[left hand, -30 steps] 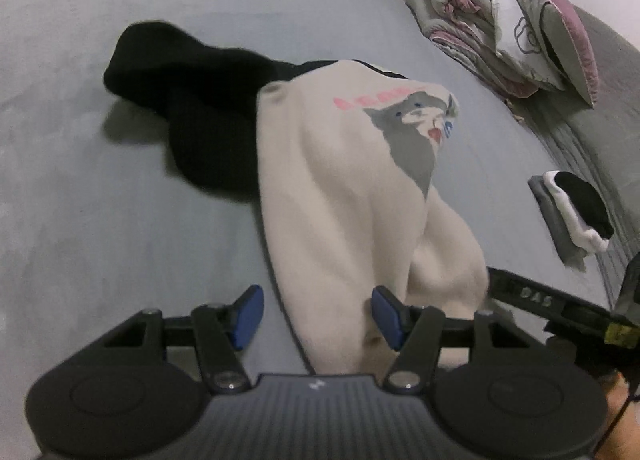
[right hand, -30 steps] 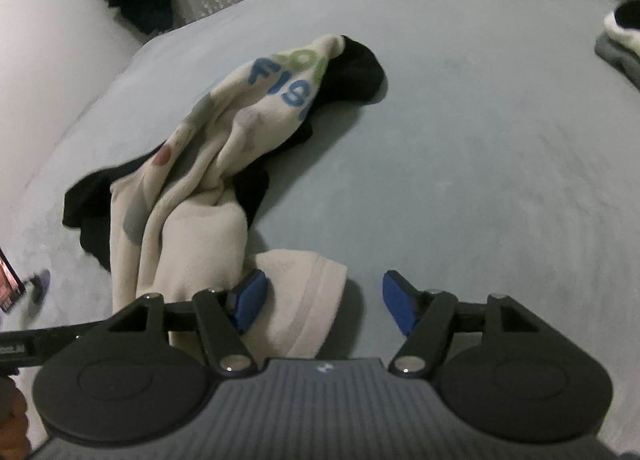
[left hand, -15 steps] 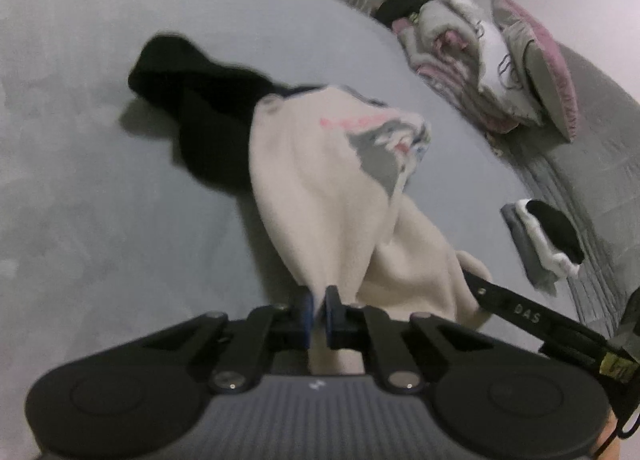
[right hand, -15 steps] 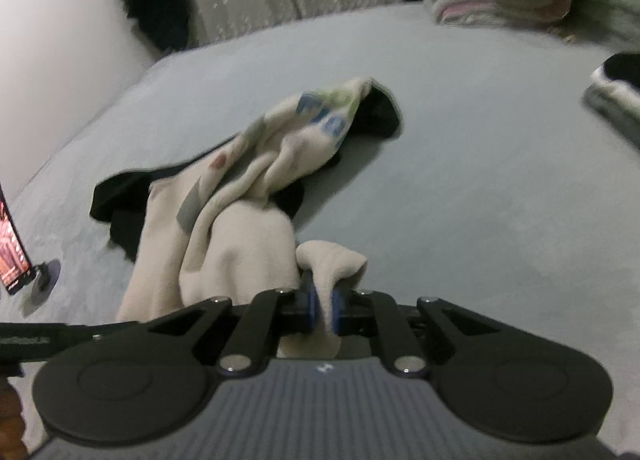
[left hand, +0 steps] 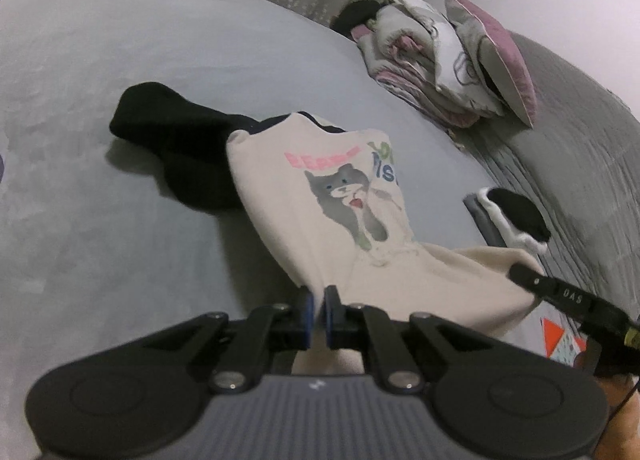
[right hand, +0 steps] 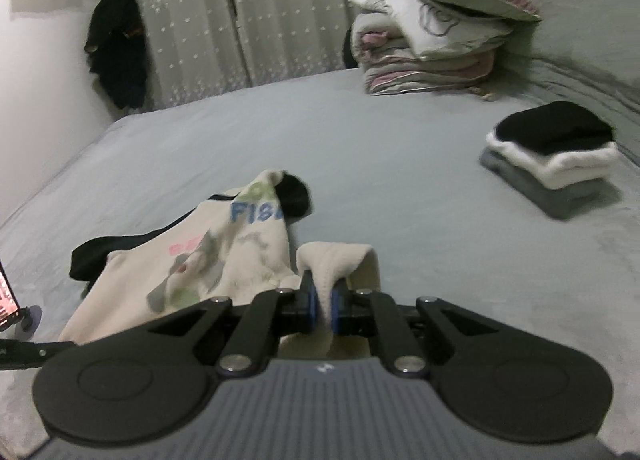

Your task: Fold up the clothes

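A cream sweatshirt with black sleeves and a grey cat print lies crumpled on the grey bed. Its hem end is lifted off the sheet. My left gripper is shut on one corner of the cream hem, with fabric pinched between the blue pads. In the right wrist view the same sweatshirt shows blue lettering, and my right gripper is shut on the other hem corner, a cream fold bulging above the pads. The right gripper's black body juts in at the lower right of the left wrist view.
A stack of folded clothes, black on white on grey, sits on the bed at right. Folded quilts and a pink pillow are piled at the far side by the curtain. A phone on a stand stands at the left edge.
Both grippers went from open around the hem to shut on it. Both have since risen, pulling the cream hem up off the bed; the views now look further across the bed.
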`<state>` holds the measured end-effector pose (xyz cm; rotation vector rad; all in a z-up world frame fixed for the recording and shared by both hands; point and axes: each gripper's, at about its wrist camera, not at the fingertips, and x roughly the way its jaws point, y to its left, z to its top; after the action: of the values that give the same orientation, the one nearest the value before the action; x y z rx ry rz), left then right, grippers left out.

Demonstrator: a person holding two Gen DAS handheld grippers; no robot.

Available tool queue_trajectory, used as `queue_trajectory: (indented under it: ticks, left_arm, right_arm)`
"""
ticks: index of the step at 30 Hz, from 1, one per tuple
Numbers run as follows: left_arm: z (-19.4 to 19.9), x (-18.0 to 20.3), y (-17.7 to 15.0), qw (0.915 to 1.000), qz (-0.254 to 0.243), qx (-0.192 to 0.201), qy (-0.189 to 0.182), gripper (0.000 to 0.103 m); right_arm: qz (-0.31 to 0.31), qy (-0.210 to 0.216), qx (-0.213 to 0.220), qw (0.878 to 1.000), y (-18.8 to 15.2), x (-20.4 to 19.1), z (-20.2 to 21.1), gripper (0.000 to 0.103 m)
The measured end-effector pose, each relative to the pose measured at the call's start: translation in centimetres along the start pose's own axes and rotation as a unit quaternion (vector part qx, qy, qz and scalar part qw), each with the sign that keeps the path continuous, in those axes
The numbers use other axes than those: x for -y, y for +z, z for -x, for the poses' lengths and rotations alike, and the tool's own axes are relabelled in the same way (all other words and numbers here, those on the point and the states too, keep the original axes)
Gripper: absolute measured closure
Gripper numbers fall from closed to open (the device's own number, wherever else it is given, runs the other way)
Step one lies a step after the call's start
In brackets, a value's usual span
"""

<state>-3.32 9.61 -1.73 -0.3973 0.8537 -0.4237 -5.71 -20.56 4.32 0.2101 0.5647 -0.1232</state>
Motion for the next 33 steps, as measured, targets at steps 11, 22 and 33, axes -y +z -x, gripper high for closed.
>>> queue_trajectory:
  ticks: [11, 22, 33]
  left_arm:
    - [-1.2, 0.3, -1.3, 0.9961, -0.054, -0.070, -0.004, 0.097]
    - [-3.5, -0.4, -1.8, 0.9897, -0.074, -0.116, 0.037, 0.095]
    - [-2.5, -1.3, 0.7, 0.9925, -0.070, -0.043, 0.091, 0.061]
  right_arm:
    - [-0.011, -0.028, -0.052, 0.998, -3.0, 2.9, -0.4, 0.095]
    - [-0.019, -0.033, -0.109, 0.993, -5.9, 4.0, -2.8, 0.089]
    - [-0.031, 0.001, -0.095, 0.995, -2.9, 4.5, -2.7, 0.049]
